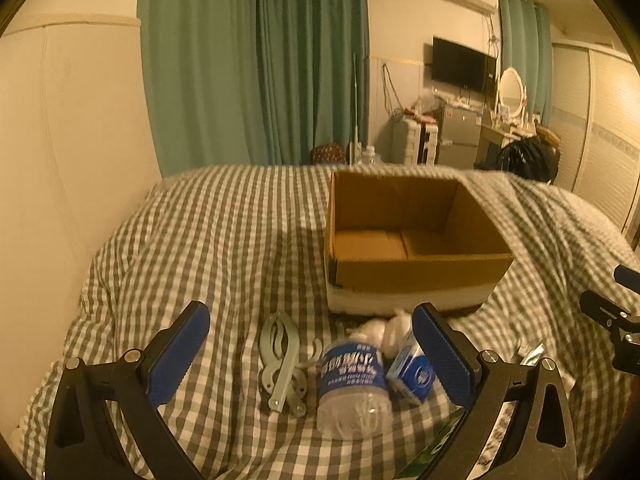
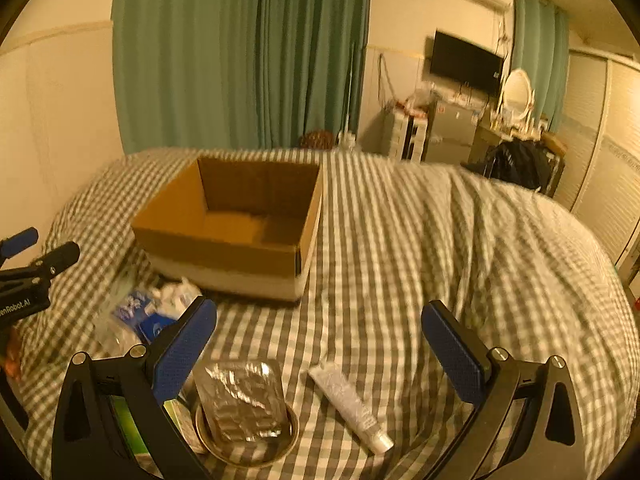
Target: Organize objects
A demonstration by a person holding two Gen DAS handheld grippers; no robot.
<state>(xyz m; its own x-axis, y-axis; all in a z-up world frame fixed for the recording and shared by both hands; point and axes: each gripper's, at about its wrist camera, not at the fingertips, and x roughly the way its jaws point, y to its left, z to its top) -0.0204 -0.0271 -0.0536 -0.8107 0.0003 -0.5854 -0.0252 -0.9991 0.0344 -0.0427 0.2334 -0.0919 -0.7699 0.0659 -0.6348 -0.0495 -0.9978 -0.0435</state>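
An open cardboard box (image 1: 416,268) (image 2: 224,244), nothing visible inside it, sits on a checked bedspread (image 1: 224,240) (image 2: 460,248). In front of my open left gripper (image 1: 312,340) lie a grey clip-like tool (image 1: 282,360), a clear water bottle with a blue label (image 1: 352,380), a small blue-and-white carton (image 1: 414,372) and crumpled white wrapping (image 1: 394,330). My open right gripper (image 2: 320,332) hovers over a silver foil packet (image 2: 244,400) resting on a round dish (image 2: 290,442), and a white tube (image 2: 350,404). Nothing is held.
A green-edged item (image 2: 124,420) lies under the right gripper's left finger. Beyond the bed are green curtains (image 1: 256,60), a wall television (image 1: 462,64), a small fridge (image 1: 460,136) and a dressing table with an oval mirror (image 1: 512,88). A cream wall (image 1: 72,140) borders the bed's left.
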